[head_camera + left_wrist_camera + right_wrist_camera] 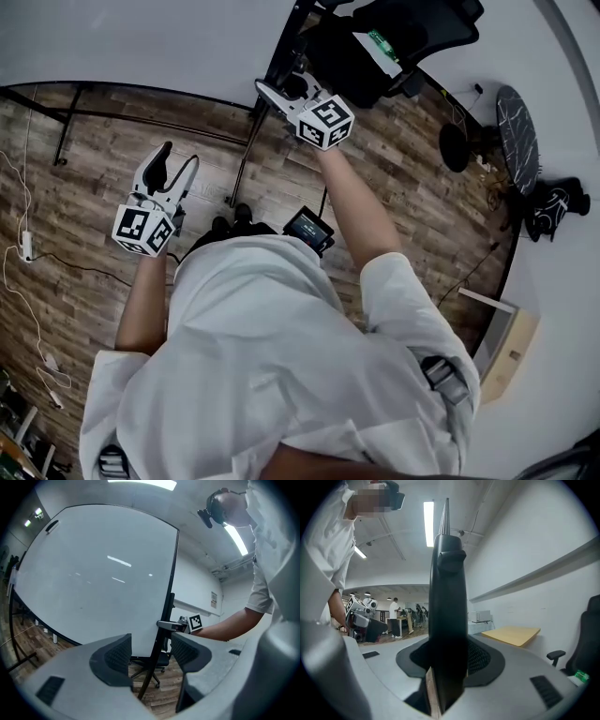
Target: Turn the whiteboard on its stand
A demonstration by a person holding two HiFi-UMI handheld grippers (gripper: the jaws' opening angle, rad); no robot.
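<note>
As right claw clamps whiteboard, (chair near)

The right arm reaches forward, nearly straight, bare below a short white sleeve. Its right gripper points about level, and its jaws are clamped on the black upright edge of the whiteboard. The left arm is bent and held closer to the body. The left gripper is level, with its jaws apart and gripping nothing.
</note>
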